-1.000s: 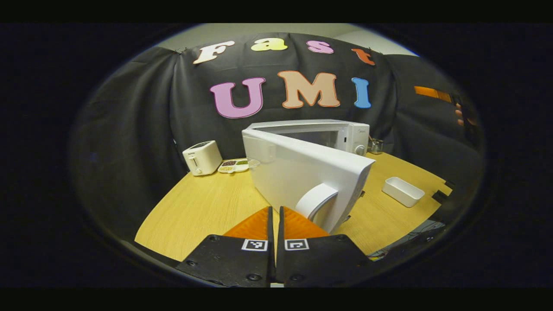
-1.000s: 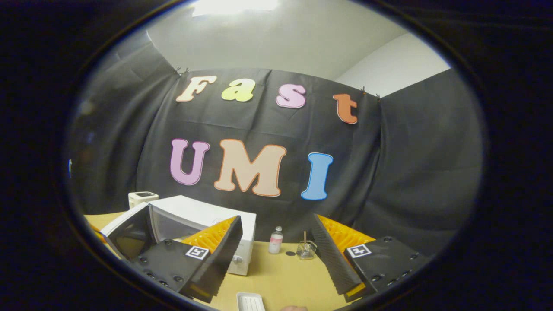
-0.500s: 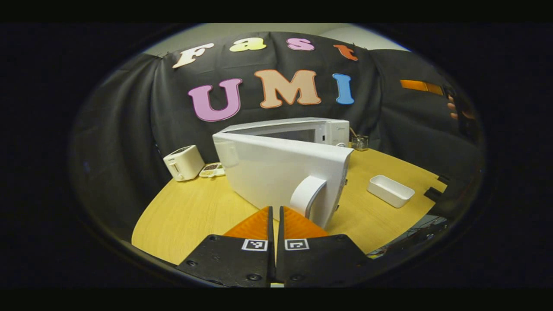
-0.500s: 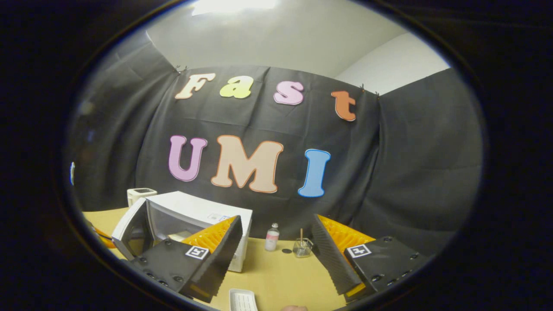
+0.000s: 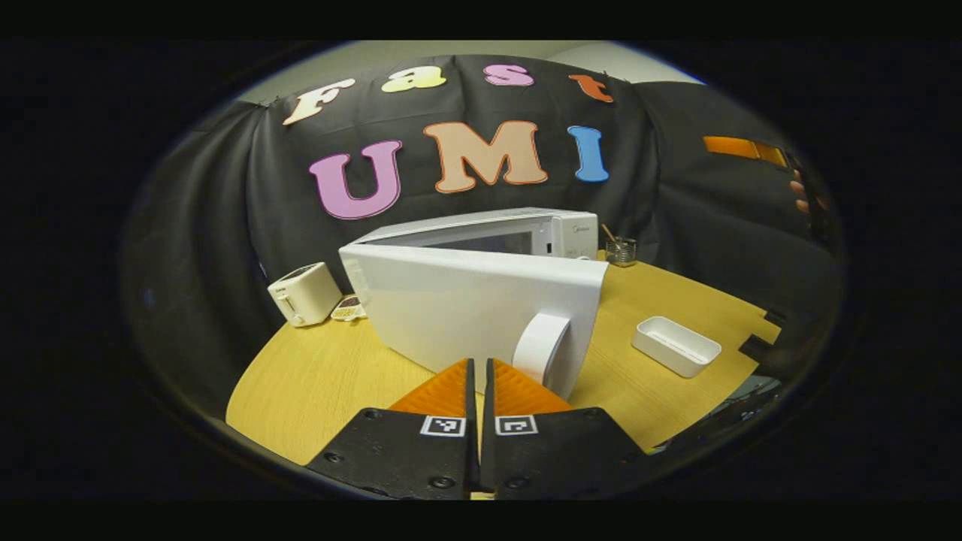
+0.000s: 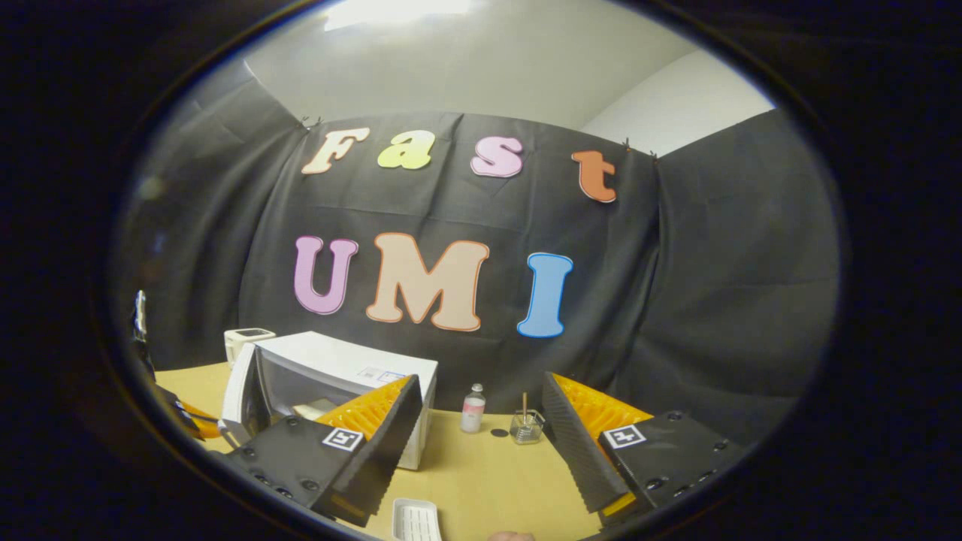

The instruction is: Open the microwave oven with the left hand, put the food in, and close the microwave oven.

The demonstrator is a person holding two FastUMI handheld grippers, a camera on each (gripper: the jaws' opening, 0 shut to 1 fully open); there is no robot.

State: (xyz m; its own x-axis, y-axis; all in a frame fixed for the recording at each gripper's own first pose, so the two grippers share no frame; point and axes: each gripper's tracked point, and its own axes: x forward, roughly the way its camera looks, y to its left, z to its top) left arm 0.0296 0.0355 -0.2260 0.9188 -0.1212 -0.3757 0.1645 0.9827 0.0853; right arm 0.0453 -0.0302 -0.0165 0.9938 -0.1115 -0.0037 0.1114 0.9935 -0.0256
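The white microwave (image 5: 488, 224) stands at the middle of the wooden table (image 5: 338, 368) with its door (image 5: 451, 304) partly ajar. My left gripper (image 5: 479, 364) is shut with nothing between its fingers. Its tips sit low at the door's outer face, just left of the curved handle (image 5: 539, 347); whether they touch the door I cannot tell. In the right gripper view the microwave (image 6: 361, 364) shows a pale item (image 6: 314, 409) inside, behind the door (image 6: 239, 385). My right gripper (image 6: 479, 379) is open and empty, held high above the table.
A white rectangular tray (image 5: 675, 346) lies right of the microwave, also seen as the tray (image 6: 415, 520) below my right gripper. A toaster (image 5: 303, 293) and a snack dish (image 5: 347, 308) stand at the back left. A glass jar (image 6: 524, 427) and small bottle (image 6: 472, 409) are at the back.
The microwave door has swung toward closed, with my shut left gripper following it near the handle. The right gripper has stayed open and nearly still.
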